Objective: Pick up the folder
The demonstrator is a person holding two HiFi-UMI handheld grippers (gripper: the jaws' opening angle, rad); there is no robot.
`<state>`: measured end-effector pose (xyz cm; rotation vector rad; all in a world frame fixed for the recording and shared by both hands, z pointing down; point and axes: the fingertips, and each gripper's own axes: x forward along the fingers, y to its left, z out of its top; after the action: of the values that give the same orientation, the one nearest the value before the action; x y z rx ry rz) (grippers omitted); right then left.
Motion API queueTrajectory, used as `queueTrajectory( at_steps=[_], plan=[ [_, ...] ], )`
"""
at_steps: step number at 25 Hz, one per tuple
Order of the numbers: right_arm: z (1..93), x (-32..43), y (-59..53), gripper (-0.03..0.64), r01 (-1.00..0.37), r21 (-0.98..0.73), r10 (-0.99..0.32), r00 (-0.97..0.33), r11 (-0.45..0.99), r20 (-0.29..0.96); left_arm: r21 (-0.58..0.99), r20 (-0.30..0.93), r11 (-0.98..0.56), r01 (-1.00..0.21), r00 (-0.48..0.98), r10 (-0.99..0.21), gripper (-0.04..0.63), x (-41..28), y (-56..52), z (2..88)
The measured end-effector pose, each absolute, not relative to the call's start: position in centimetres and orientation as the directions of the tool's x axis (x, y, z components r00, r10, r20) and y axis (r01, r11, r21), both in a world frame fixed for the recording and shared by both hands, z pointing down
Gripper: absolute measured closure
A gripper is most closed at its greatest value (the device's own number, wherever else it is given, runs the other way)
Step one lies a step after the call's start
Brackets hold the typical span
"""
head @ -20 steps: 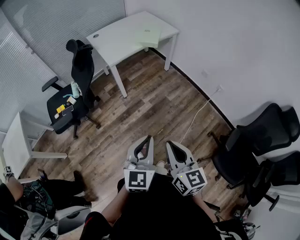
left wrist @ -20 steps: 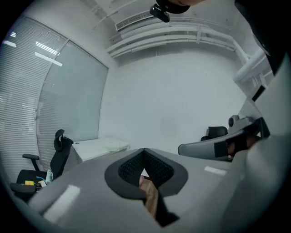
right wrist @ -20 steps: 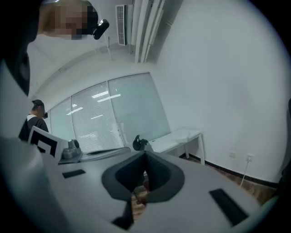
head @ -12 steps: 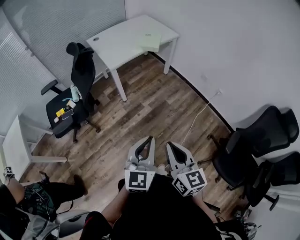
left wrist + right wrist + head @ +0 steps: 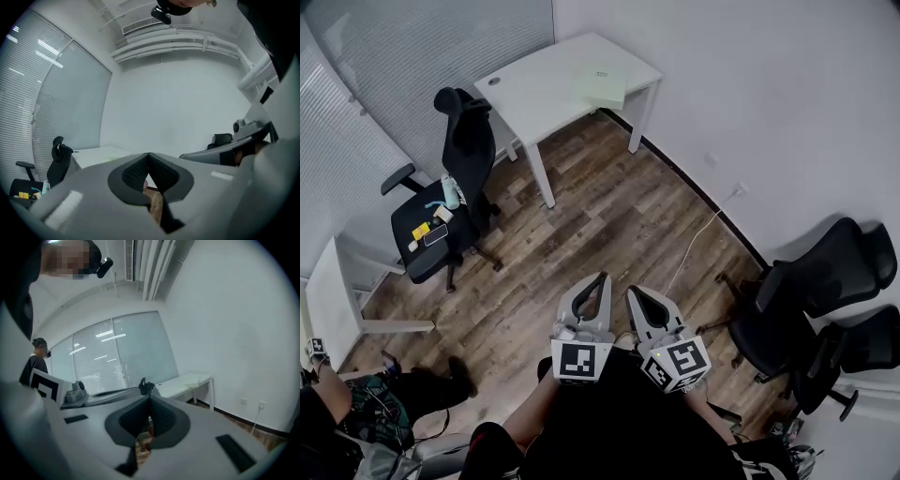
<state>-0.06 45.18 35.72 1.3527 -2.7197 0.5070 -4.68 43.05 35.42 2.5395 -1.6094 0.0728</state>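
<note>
A pale green folder [image 5: 600, 82] lies flat near the right end of a white desk [image 5: 534, 89] in the far corner of the room. Both grippers are held close to my body, far from the desk and above the wooden floor. My left gripper [image 5: 598, 281] is shut, its pads [image 5: 140, 171] meeting at the tip with nothing between them. My right gripper [image 5: 633, 292] is shut and empty too. The right gripper view shows the folder [image 5: 192, 379] as a small pale slab on the distant desk [image 5: 180, 385].
A black office chair [image 5: 450, 202] carrying a bottle and small items stands left of the desk. Two more black chairs [image 5: 825, 291] stand by the right wall. A white cable [image 5: 698, 234] runs from a wall socket across the floor. A seated person [image 5: 356, 403] is at lower left, beside another white table [image 5: 328, 291].
Both grippers keep the same pose, side by side and shut. The head view has shifted slightly, and the person at lower left has slid toward the frame's edge.
</note>
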Motion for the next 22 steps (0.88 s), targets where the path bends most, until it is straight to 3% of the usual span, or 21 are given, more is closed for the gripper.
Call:
queueTrajectory(
  at_steps=[22],
  plan=[
    [37.8, -1.8, 40.6, 0.617, -0.824, -0.292, -0.804, -0.552, 0.485, 0.222, 0.061, 0.151, -0.448, -0.892, 0.452, -0.879, 0.591, -7.3, 38.4, 37.7]
  ],
)
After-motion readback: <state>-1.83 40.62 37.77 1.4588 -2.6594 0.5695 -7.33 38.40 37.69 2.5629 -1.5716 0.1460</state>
